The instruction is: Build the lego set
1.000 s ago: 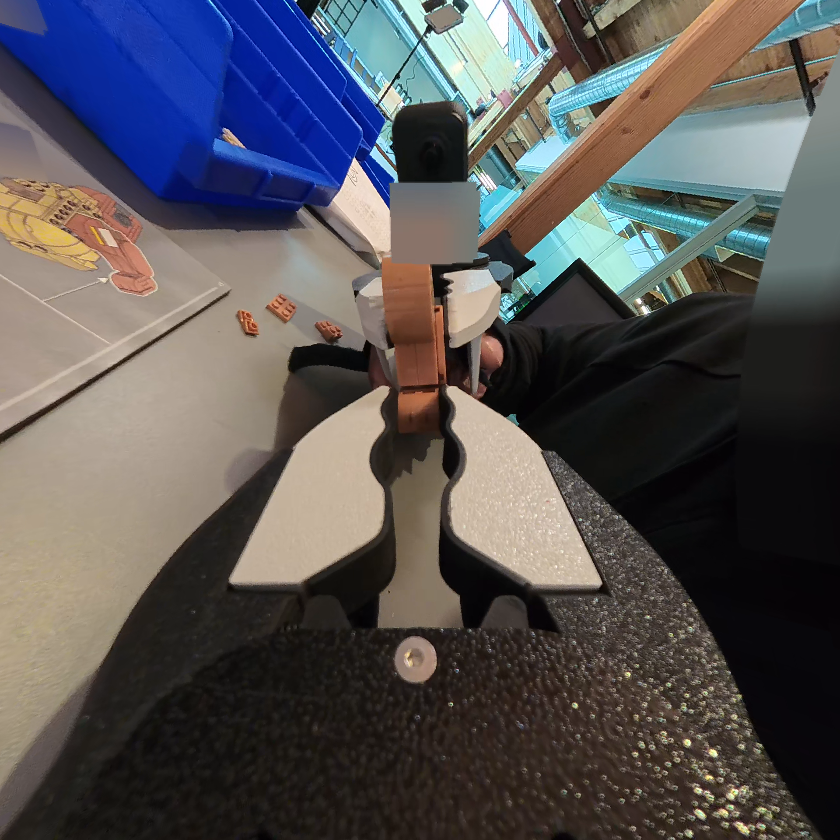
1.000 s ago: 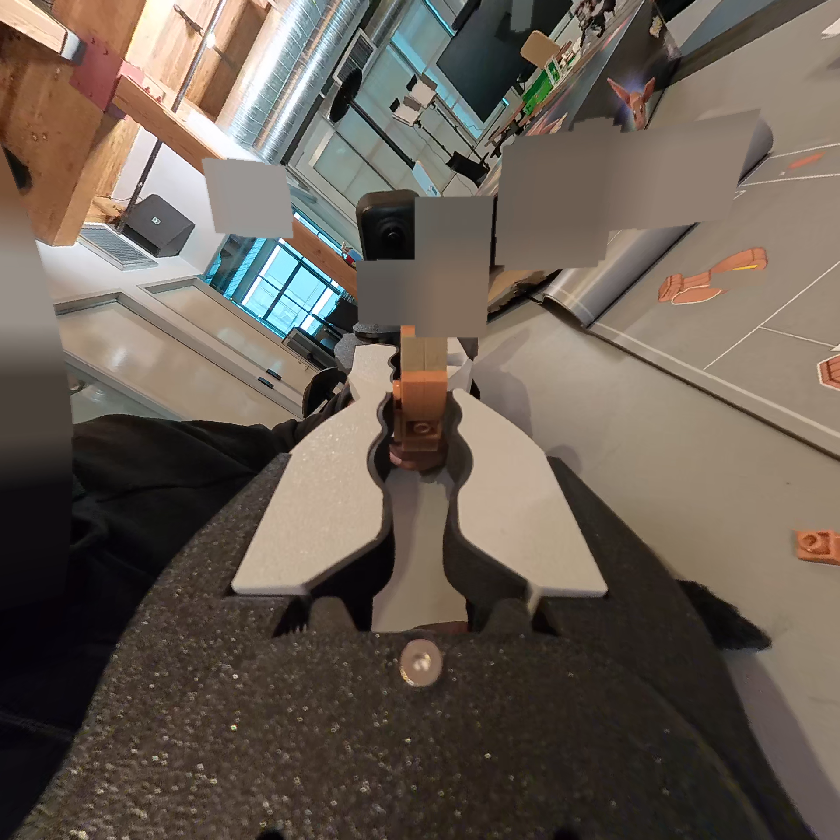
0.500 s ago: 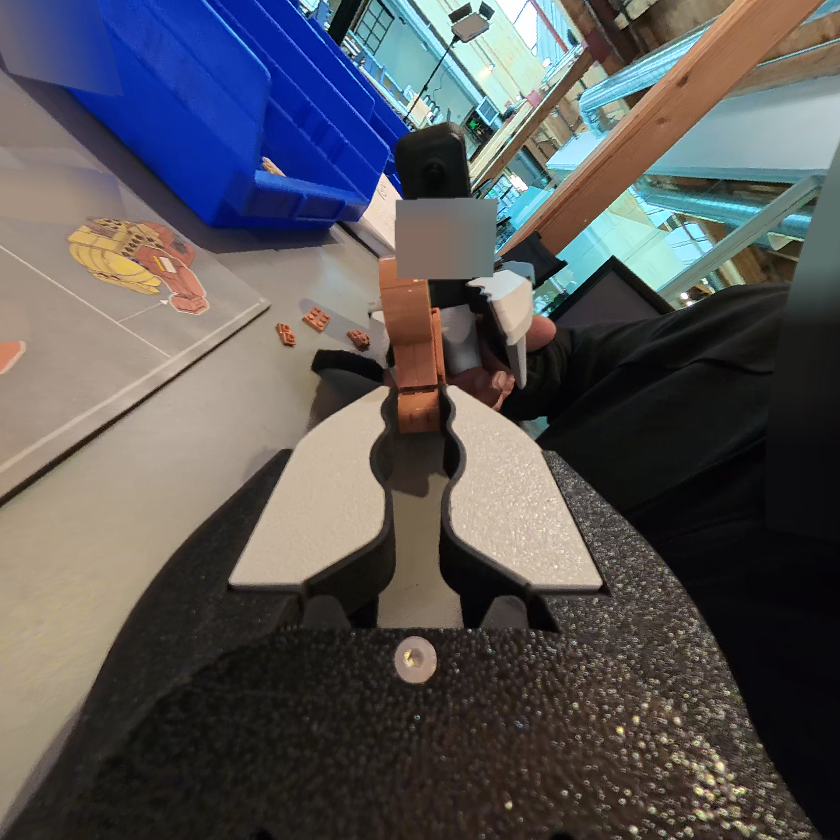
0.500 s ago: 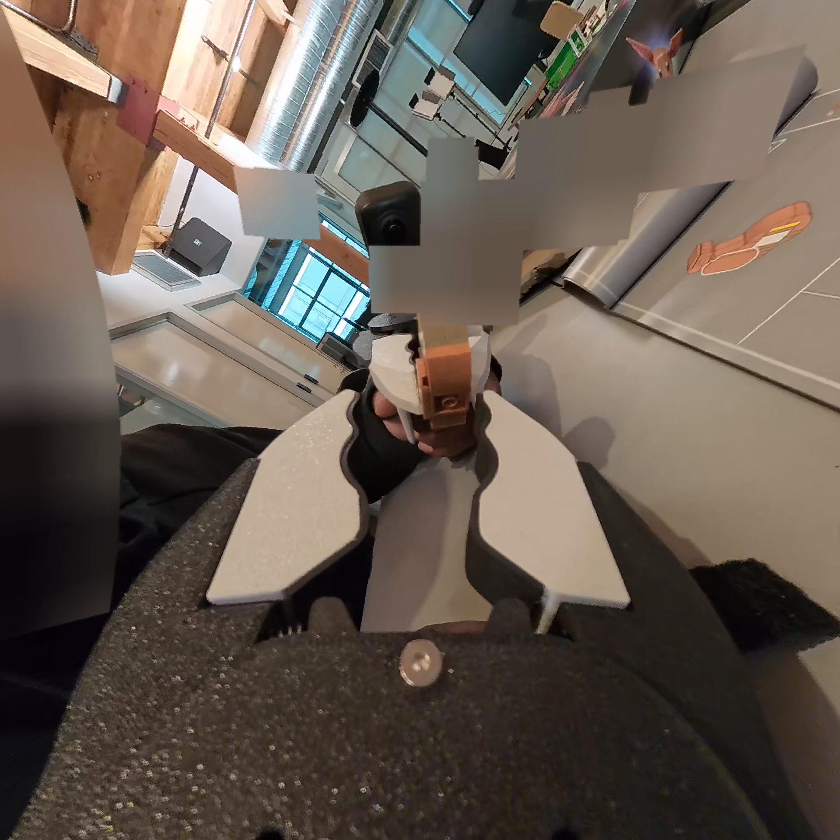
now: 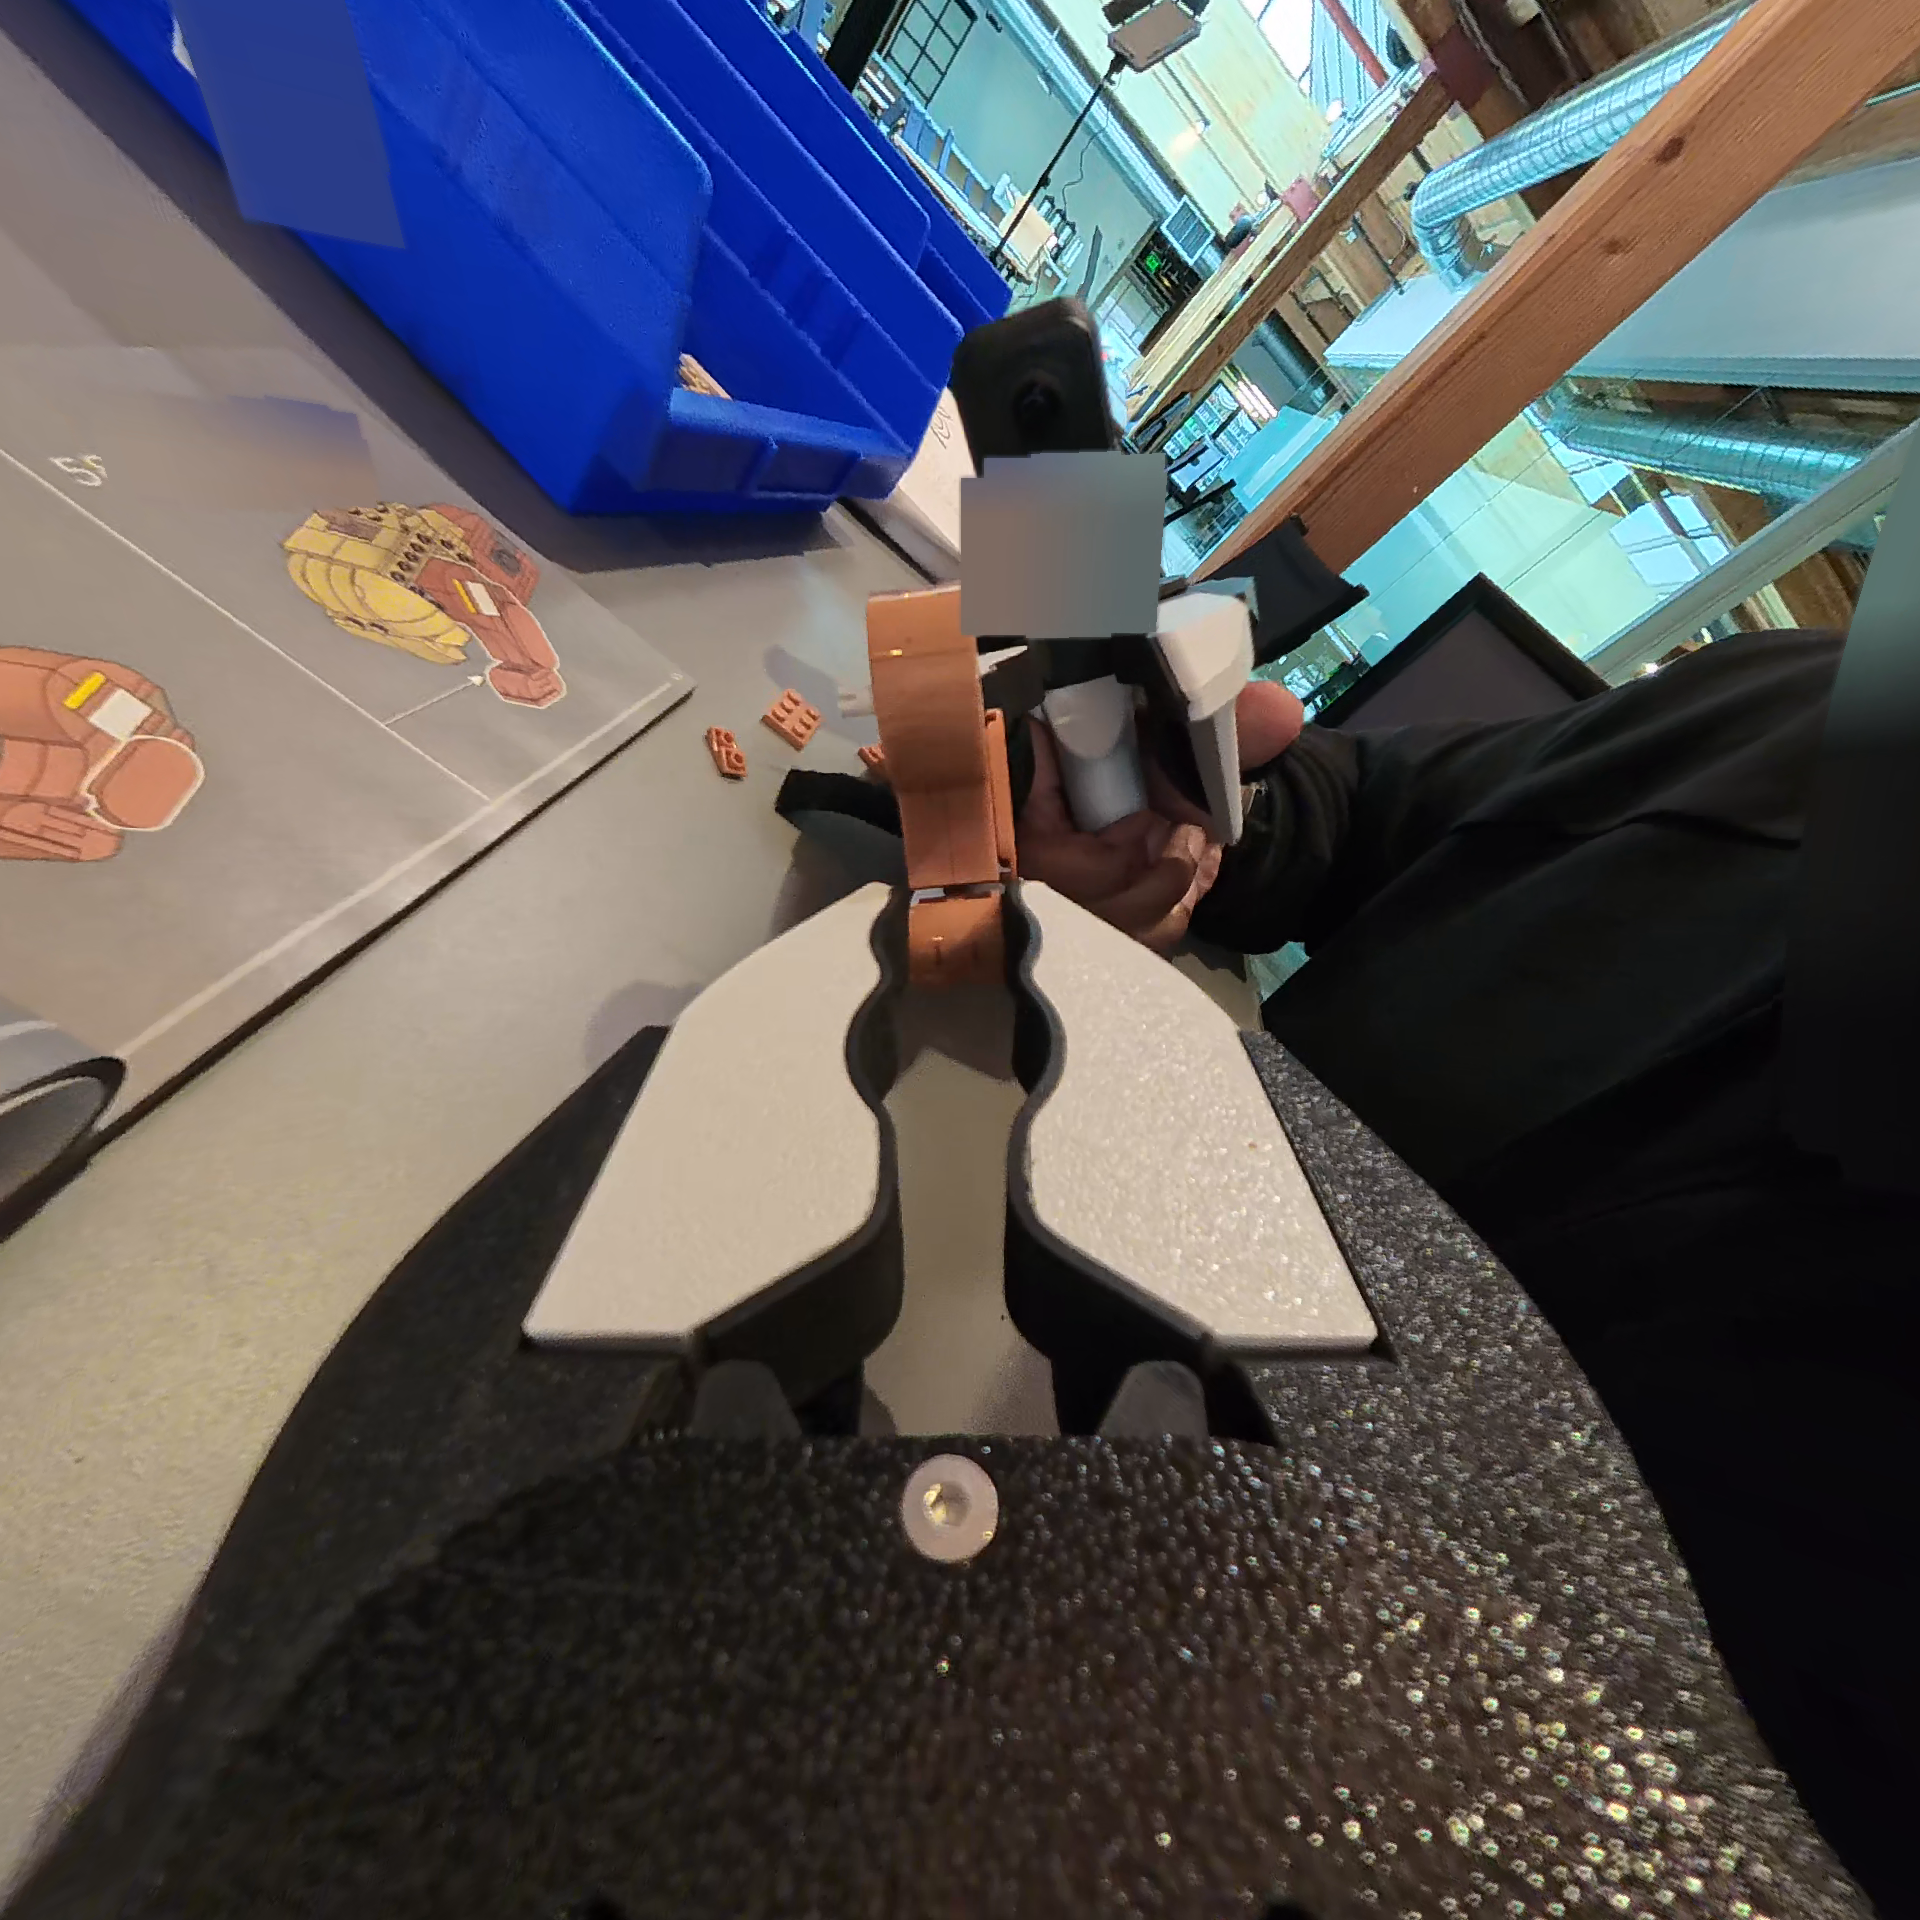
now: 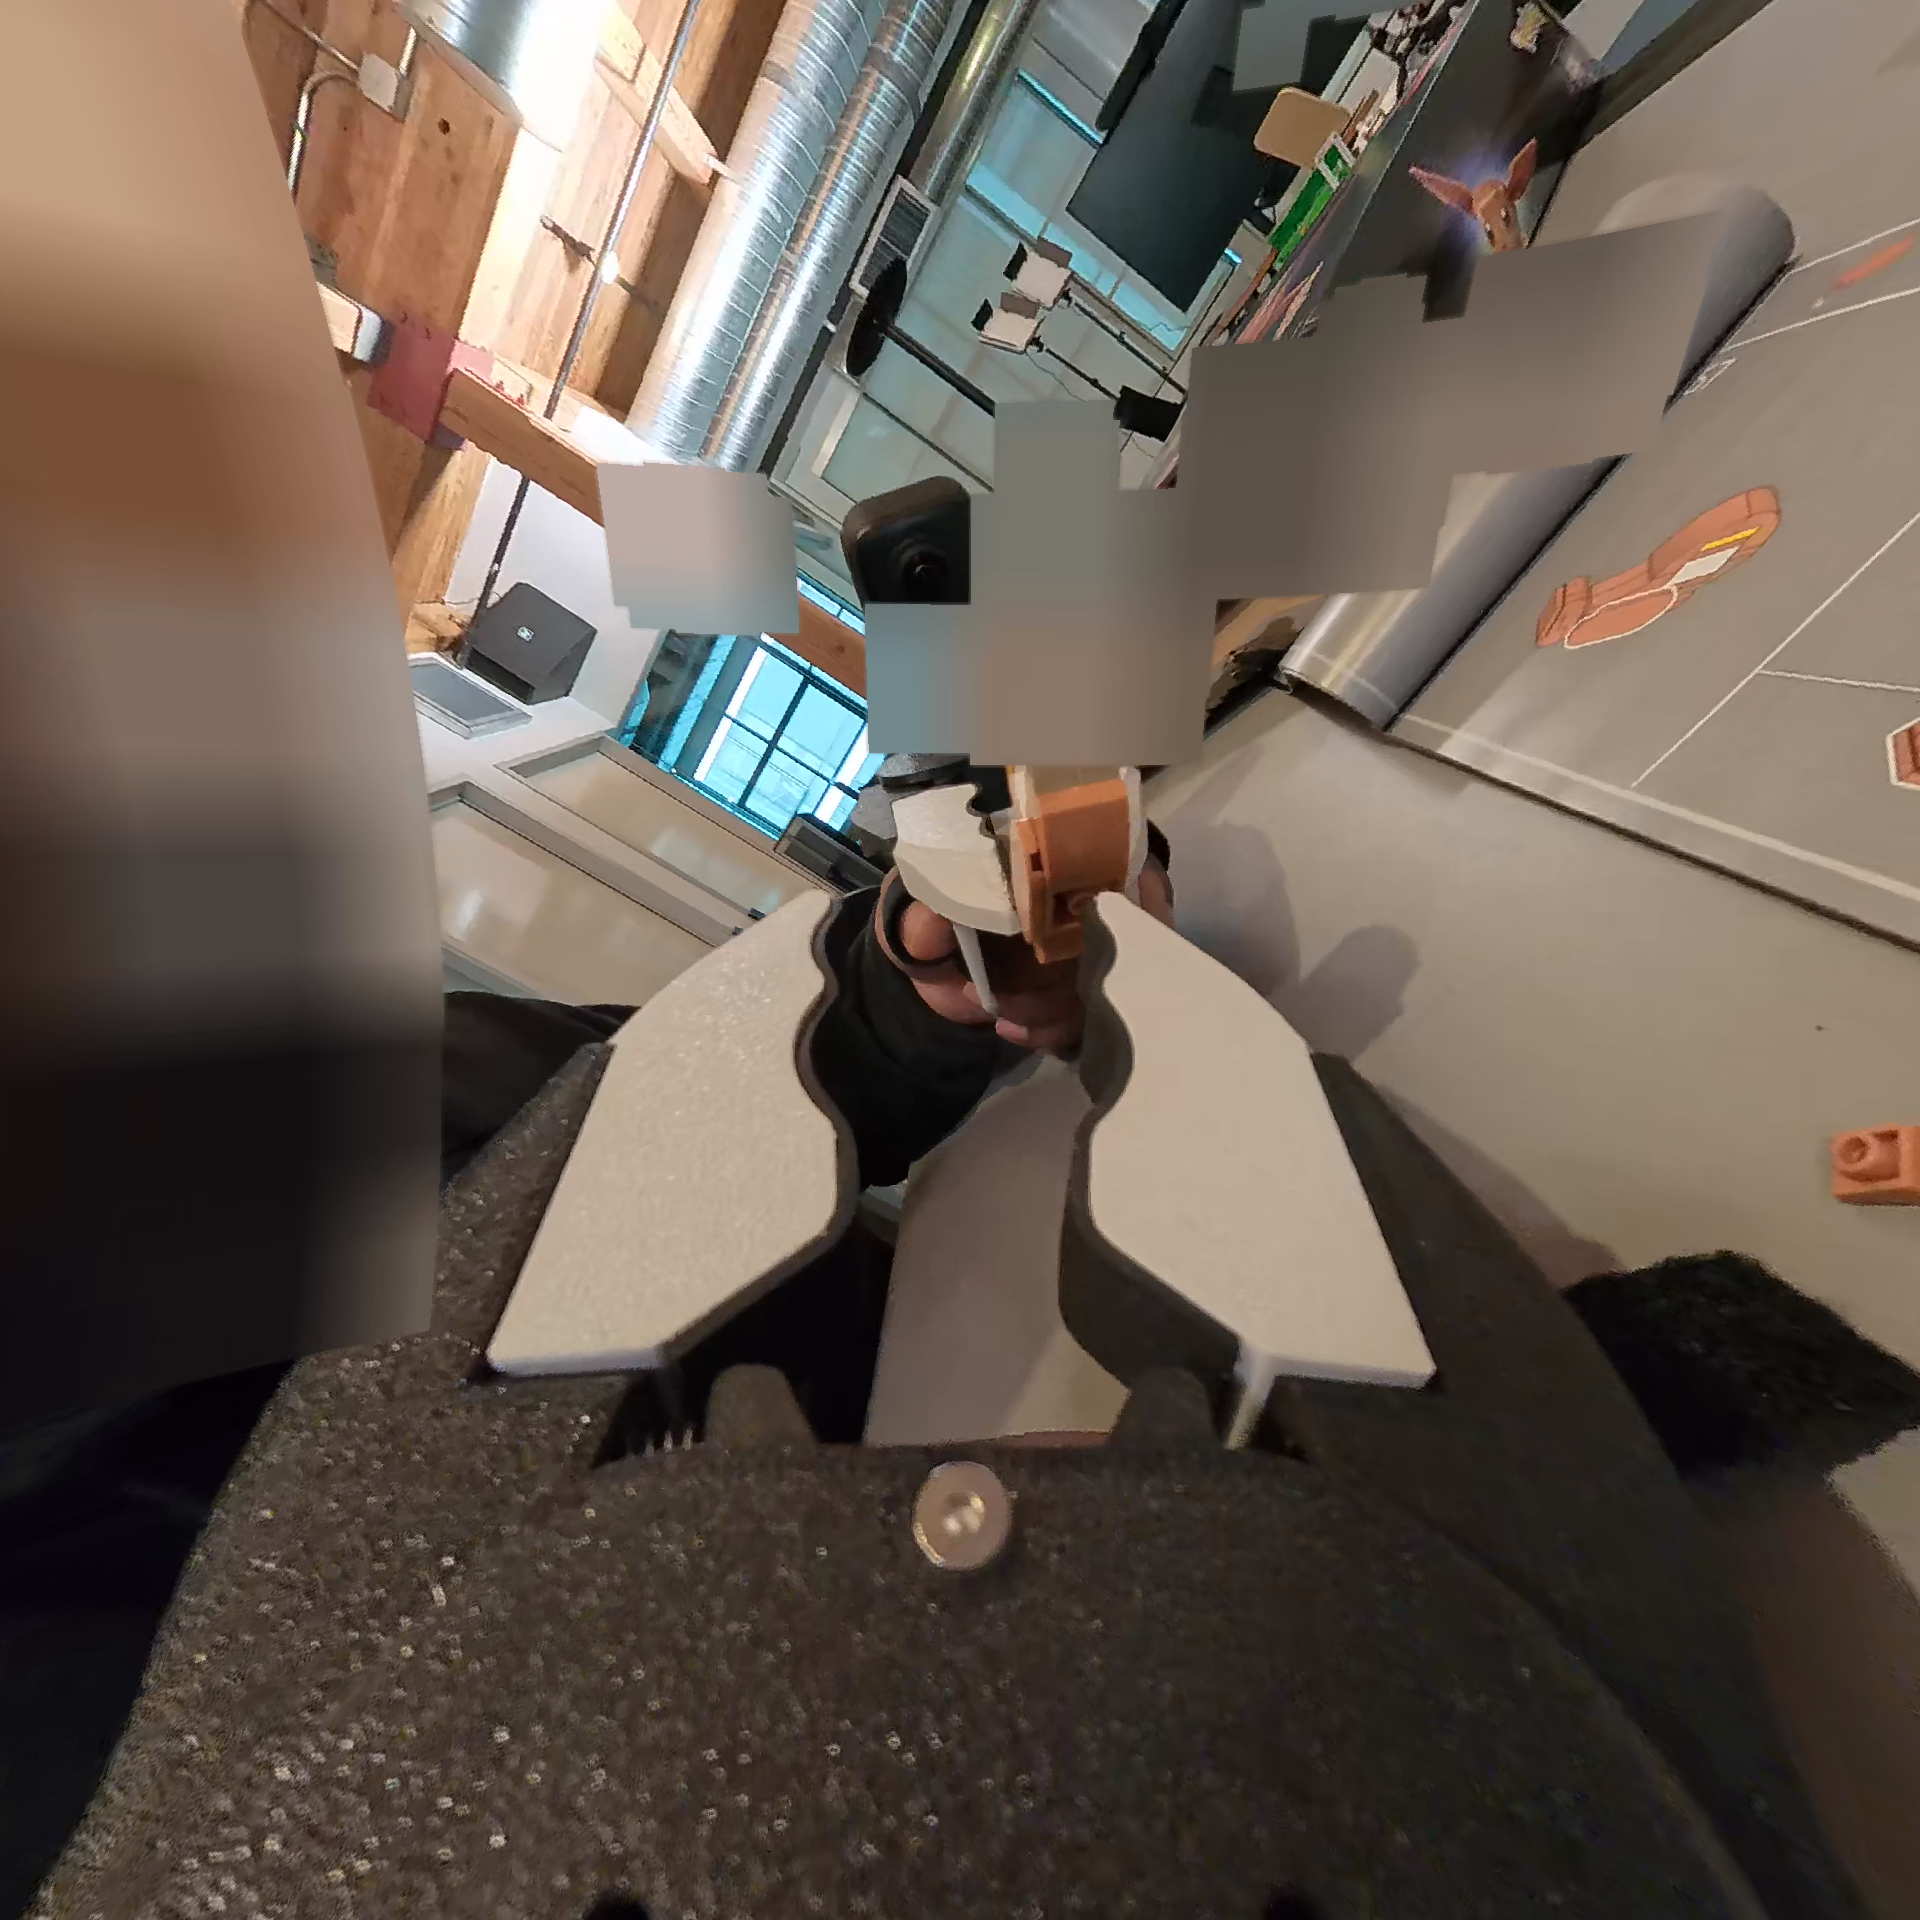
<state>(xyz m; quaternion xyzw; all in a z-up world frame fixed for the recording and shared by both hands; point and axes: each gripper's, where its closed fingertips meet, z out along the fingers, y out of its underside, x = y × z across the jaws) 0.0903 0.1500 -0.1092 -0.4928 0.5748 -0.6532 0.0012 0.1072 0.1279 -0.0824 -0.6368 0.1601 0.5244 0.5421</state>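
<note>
Left wrist view: the left gripper (image 5: 956,940) clamps the foot of a rigid, light orange-brown plastic brick assembly (image 5: 940,769), which rises toward twelve o'clock; its studded joints probably separate under twisting, so take the solid base.

Right wrist view: the right gripper (image 6: 961,961) gapes empty, that assembly (image 6: 1075,857) at its one o'clock.

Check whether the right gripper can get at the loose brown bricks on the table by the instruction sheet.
Probably yes. The right gripper is open and holds nothing, and the bricks lie bare on the table. The left gripper, shut on the brown assembly, stands close by.
</note>
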